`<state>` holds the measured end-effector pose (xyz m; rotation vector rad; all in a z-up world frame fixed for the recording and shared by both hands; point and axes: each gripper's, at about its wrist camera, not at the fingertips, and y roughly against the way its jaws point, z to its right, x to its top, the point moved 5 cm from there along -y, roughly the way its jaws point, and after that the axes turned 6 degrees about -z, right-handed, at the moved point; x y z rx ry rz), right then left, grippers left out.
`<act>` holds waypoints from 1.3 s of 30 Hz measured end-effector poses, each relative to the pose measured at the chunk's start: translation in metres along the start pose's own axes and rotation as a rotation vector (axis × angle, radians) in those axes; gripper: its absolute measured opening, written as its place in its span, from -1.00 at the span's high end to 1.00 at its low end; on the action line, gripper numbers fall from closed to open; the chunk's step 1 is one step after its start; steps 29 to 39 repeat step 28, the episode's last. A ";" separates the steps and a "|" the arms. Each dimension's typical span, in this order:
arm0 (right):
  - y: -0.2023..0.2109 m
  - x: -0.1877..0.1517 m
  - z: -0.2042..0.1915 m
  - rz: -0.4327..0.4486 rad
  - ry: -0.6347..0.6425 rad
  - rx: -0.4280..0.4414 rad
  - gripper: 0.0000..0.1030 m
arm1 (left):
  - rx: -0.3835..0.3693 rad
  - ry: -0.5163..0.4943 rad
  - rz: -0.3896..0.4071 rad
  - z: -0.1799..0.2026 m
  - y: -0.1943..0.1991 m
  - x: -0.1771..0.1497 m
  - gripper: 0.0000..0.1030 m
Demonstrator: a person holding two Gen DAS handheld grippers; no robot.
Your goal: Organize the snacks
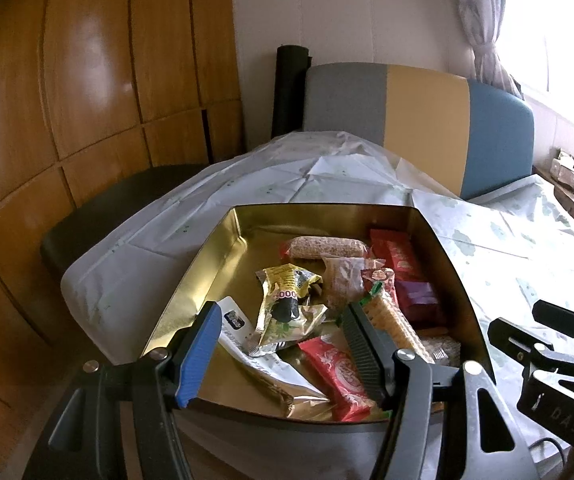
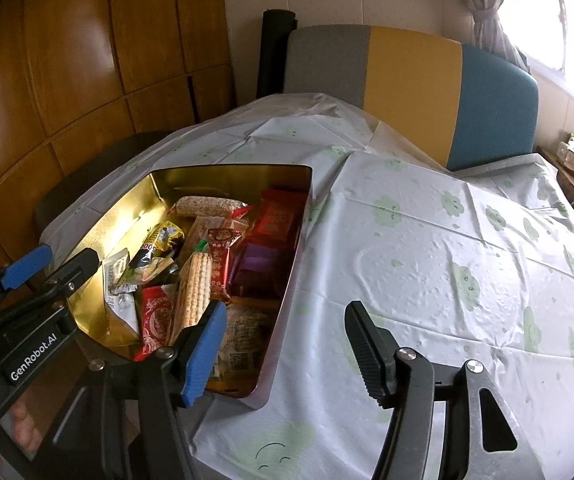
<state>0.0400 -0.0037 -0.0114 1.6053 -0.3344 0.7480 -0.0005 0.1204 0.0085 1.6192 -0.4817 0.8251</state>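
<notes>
An open gold tin (image 1: 319, 212) (image 2: 231, 170) stands on the table, filled with several wrapped snacks. Among them are a corn-shaped cracker pack (image 1: 391, 316) (image 2: 197, 288), a red wrapper (image 1: 335, 372), a yellow foil packet (image 1: 287, 292), a puffed rice roll (image 1: 327, 246) and a red box (image 1: 397, 252). My left gripper (image 1: 281, 312) (image 2: 67, 256) hovers open over the tin's near end, holding nothing. My right gripper (image 2: 287, 312) (image 1: 527, 320) stands open beside the tin's right wall, above the cloth, with nothing between its fingers.
A white tablecloth with green clouds (image 2: 427, 248) covers the table right of the tin. A chair with a grey, yellow and blue back (image 2: 411, 80) stands behind the table. Wooden panelling (image 1: 87, 80) lines the left; a dark seat (image 1: 99, 216) sits below it.
</notes>
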 end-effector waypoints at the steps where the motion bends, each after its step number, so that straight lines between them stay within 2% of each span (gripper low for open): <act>1: 0.000 0.000 0.000 -0.001 0.000 0.000 -0.21 | -0.001 0.000 0.000 0.000 0.000 0.000 -0.24; 22: -0.001 -0.001 0.000 -0.002 -0.001 0.002 -0.26 | -0.033 0.014 -0.040 0.001 -0.005 -0.005 -0.24; 39: -0.001 -0.001 0.003 -0.004 -0.015 0.011 -0.27 | -0.035 0.026 -0.022 -0.004 -0.005 -0.003 -0.24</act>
